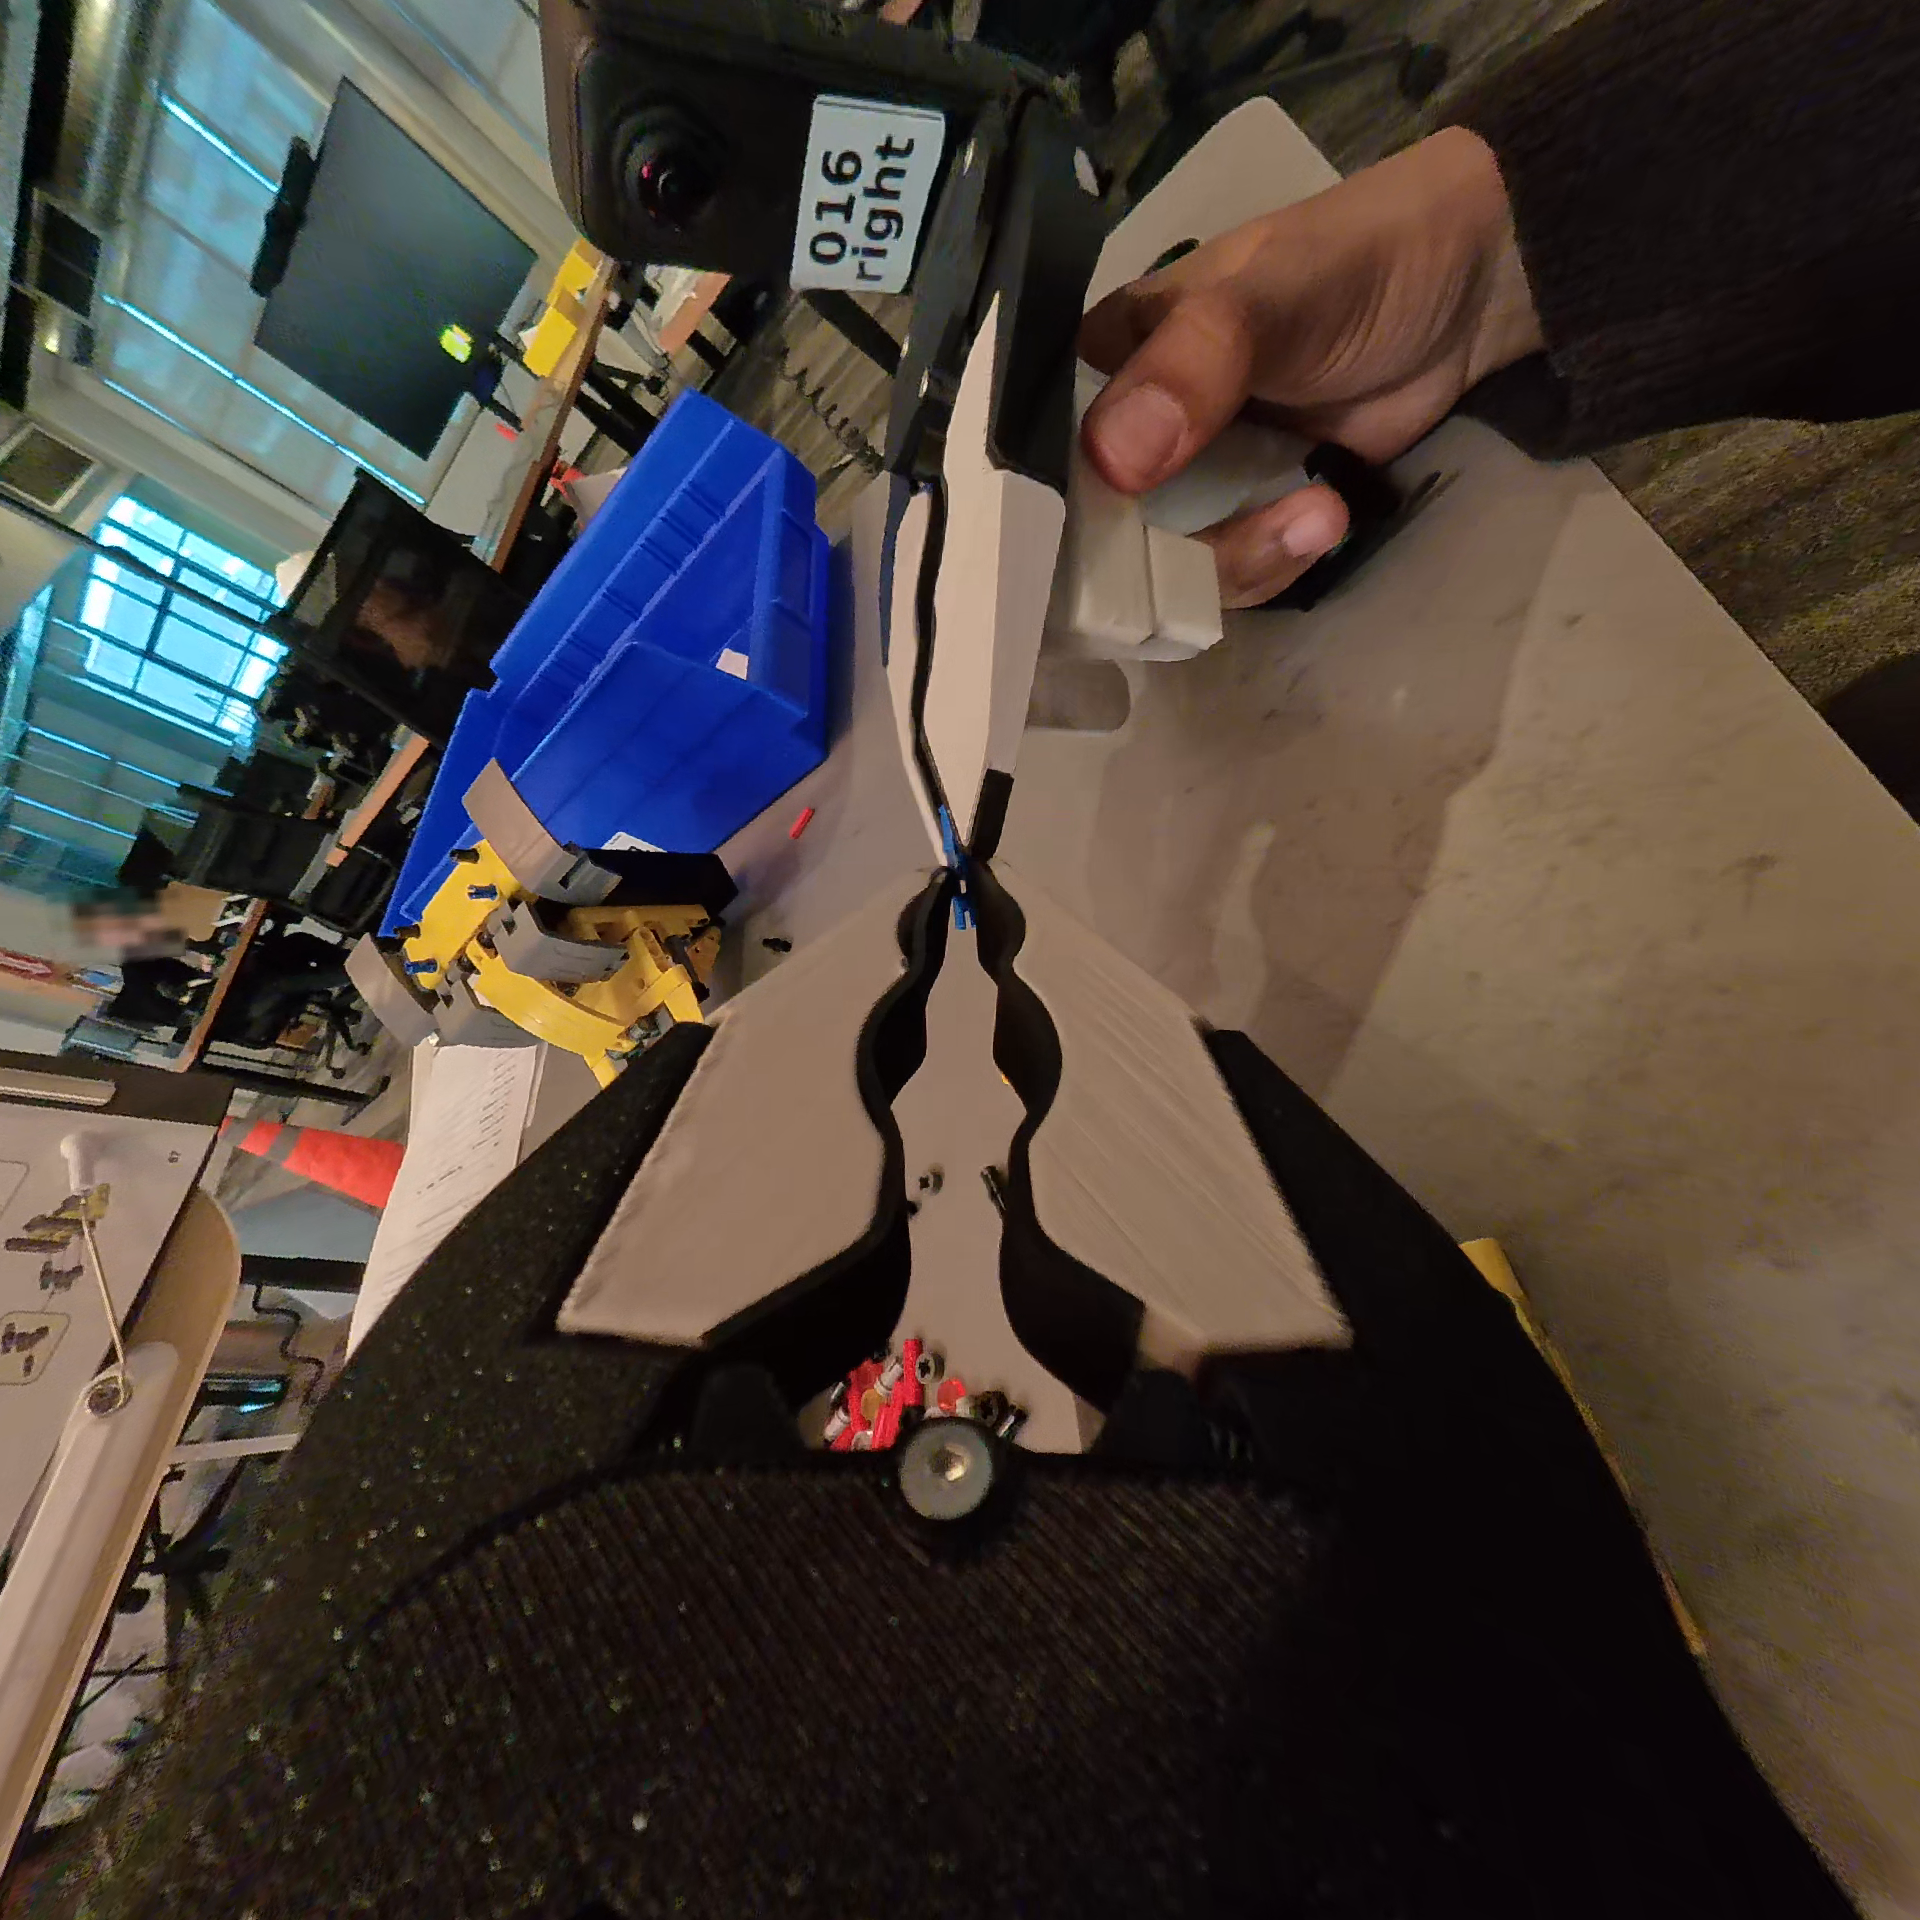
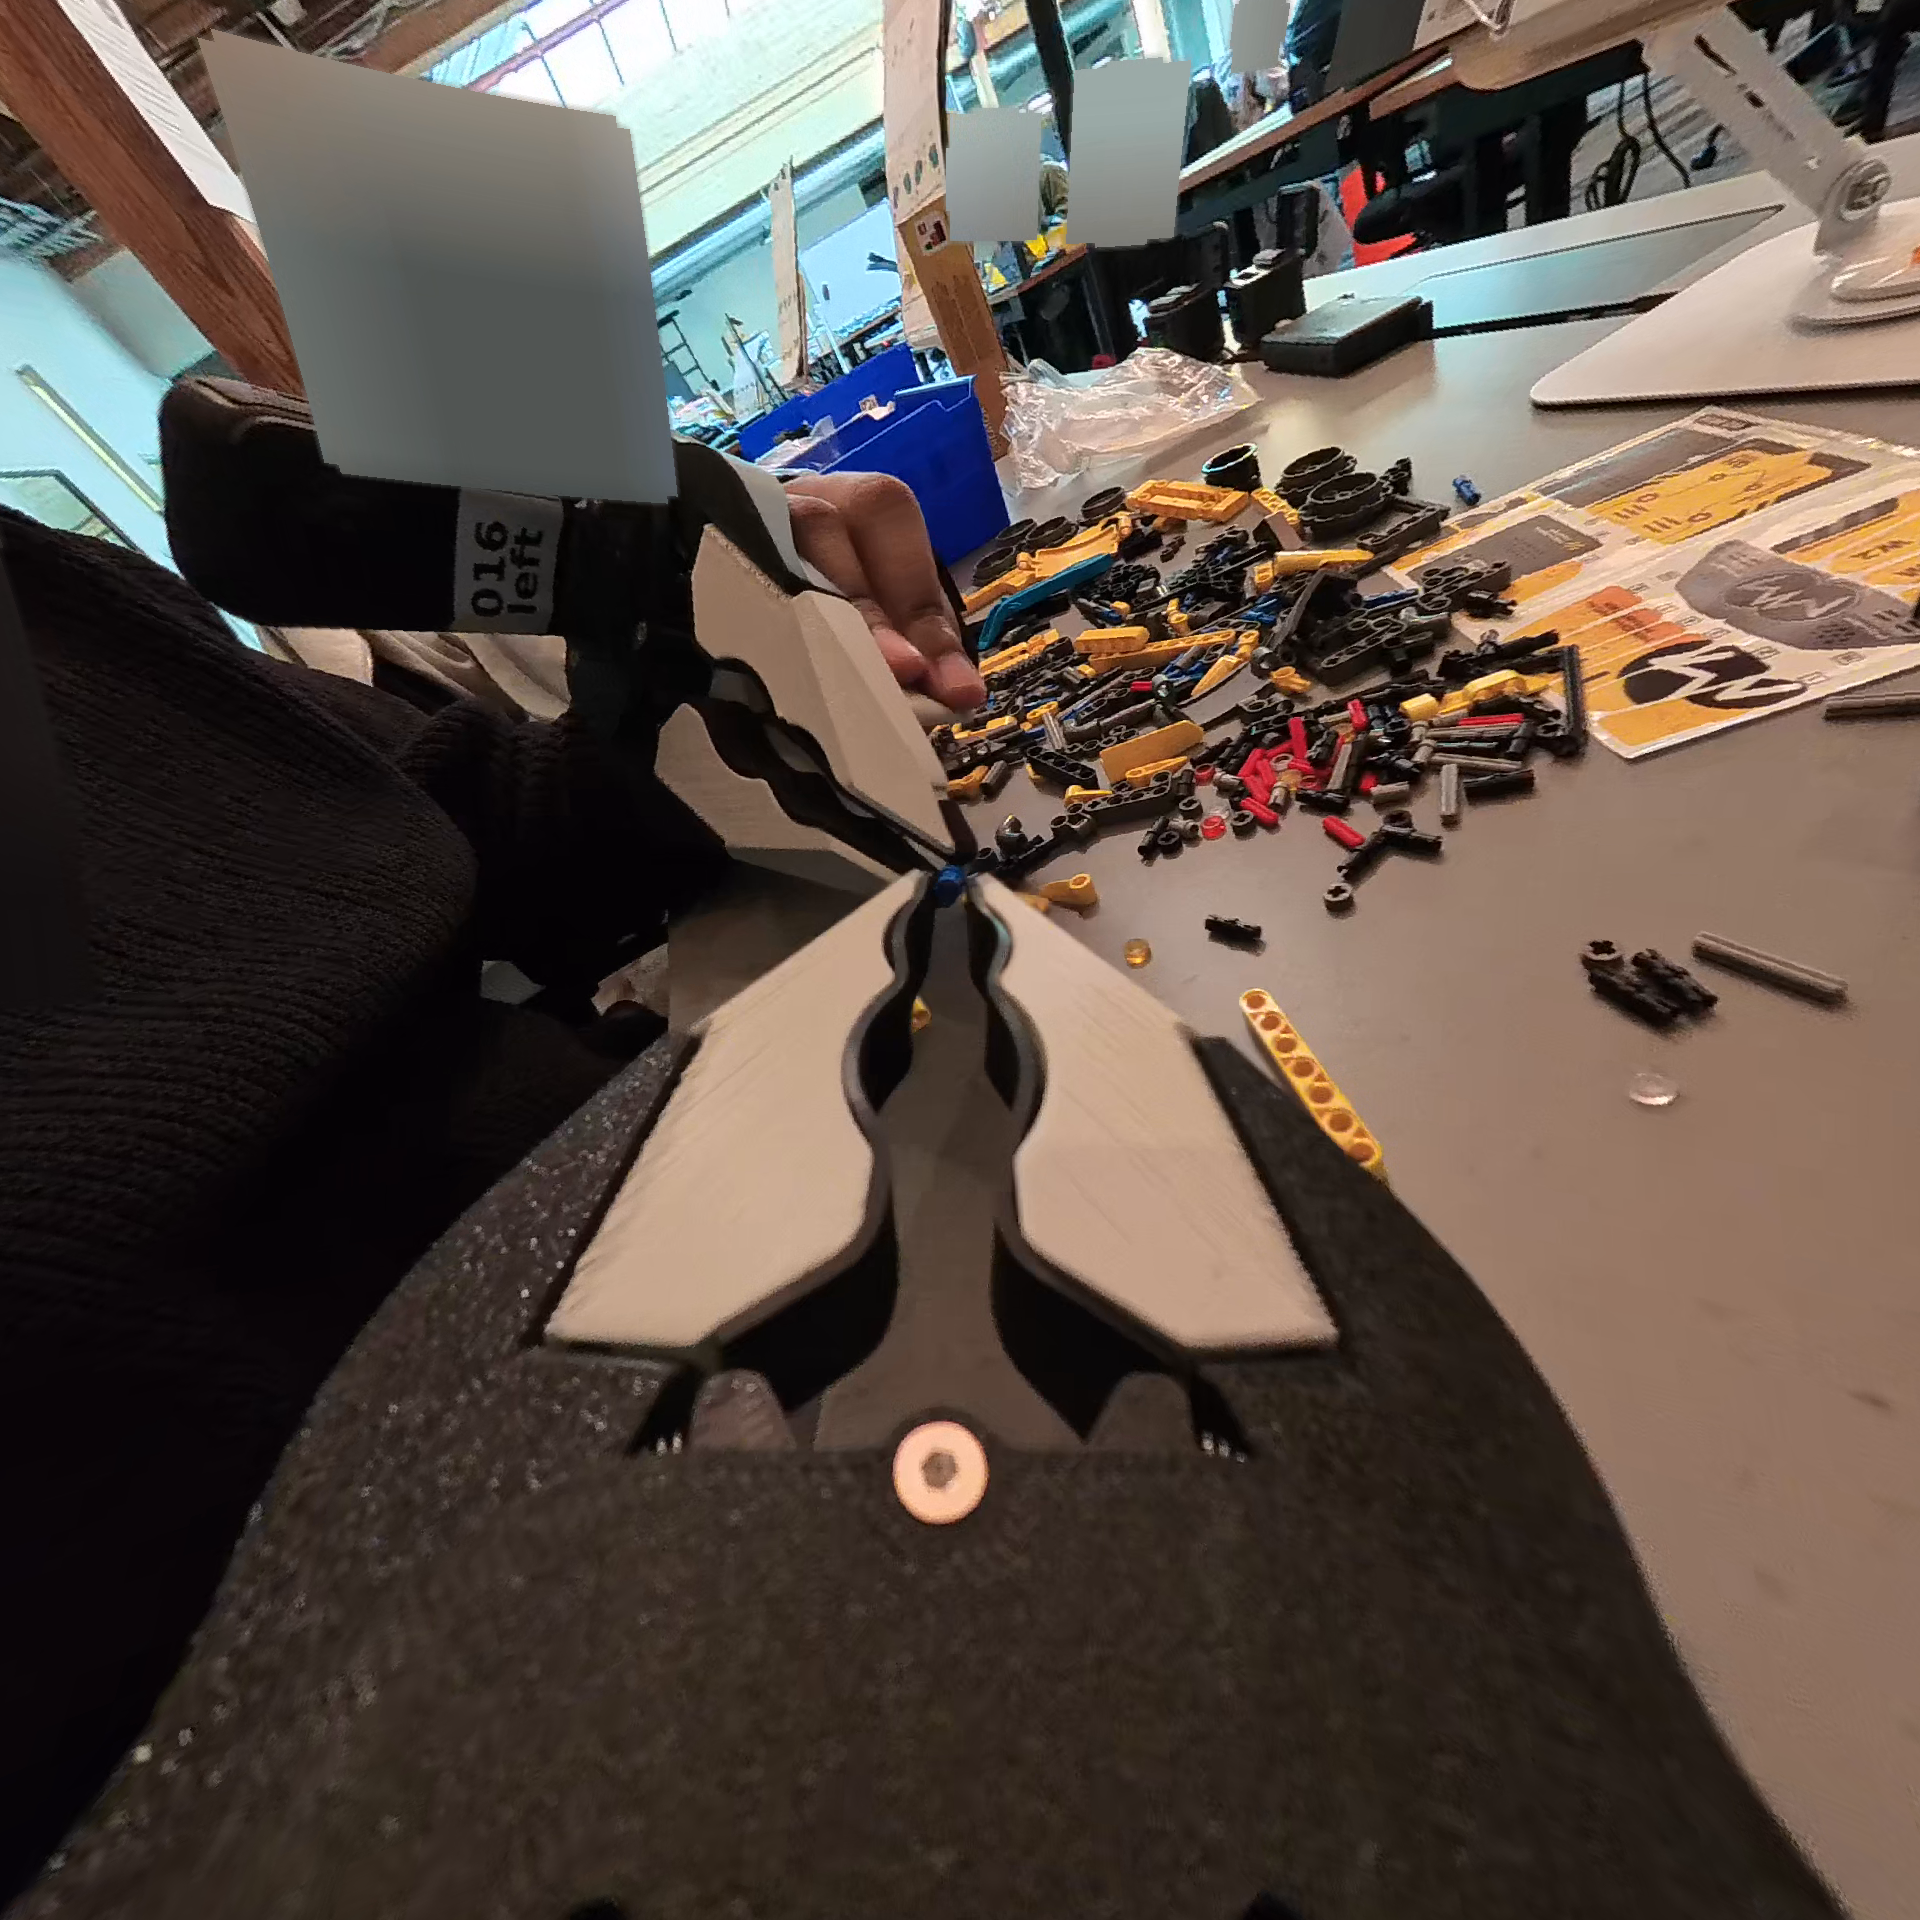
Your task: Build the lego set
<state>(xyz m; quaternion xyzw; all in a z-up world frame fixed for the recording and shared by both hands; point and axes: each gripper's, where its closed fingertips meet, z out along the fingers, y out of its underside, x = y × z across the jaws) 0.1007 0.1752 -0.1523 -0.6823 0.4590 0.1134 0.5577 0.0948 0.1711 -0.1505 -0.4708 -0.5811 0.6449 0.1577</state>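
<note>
Pin (image 1: 958, 896) first: a tiny blue lego connector, held in the air above the desk (image 1: 1558, 831), well in from its edges. My left gripper (image 1: 961, 883) is pinched shut on one end and my right gripper (image 2: 943, 885) on the other, tips meeting nose to nose. I judge it light, rigid and slick, so it could twist or pop out if squeezed off-centre; I would hold it by the shaft, square across the pads. The loose parts pile (image 2: 1299, 675) lies further along the desk, the yellow model (image 1: 582, 966) beside the blue bin (image 1: 665, 665).
</note>
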